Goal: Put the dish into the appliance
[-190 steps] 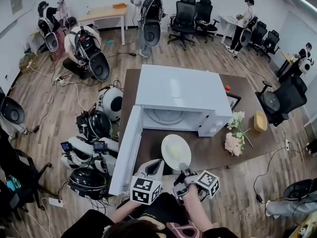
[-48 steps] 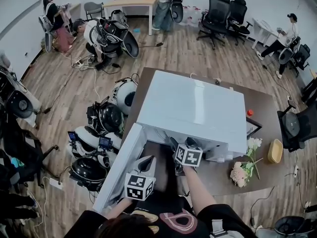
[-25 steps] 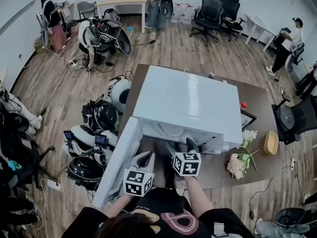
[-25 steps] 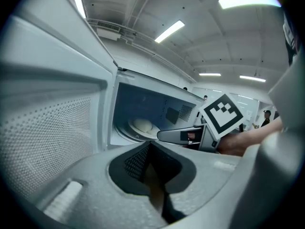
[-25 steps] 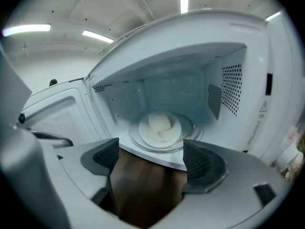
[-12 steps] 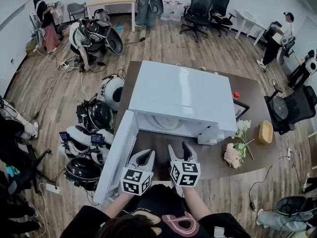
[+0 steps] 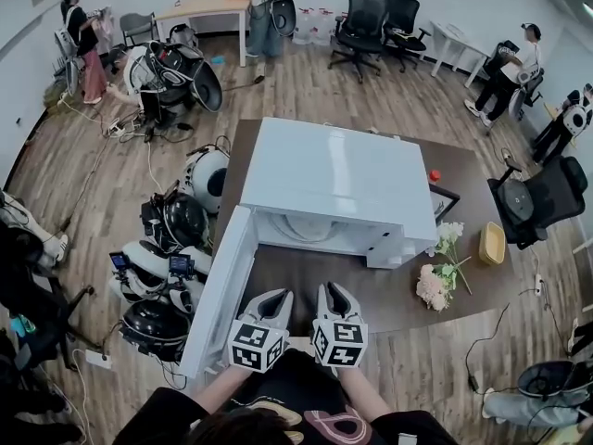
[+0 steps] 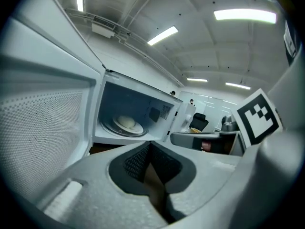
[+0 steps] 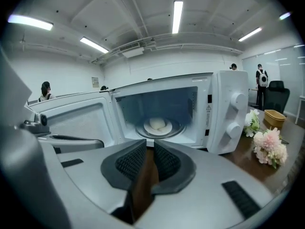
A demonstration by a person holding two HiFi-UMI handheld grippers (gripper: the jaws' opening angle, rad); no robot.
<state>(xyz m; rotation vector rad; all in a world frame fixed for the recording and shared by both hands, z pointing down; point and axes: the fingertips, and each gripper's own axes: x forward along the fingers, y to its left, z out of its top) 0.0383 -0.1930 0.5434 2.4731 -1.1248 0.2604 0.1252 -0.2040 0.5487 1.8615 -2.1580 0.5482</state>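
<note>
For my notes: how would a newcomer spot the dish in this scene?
Find the big white microwave oven on the dark brown table, its door swung open. Inside, on the round glass turntable, lies a white plate of pale food, the only thing in the cavity.

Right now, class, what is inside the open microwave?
In the right gripper view, the microwave holds a white dish of pale rounded food, resting on the glass turntable. The dish covers the turntable's centre; the microwave's top hides most of the cavity from the head view.
</note>
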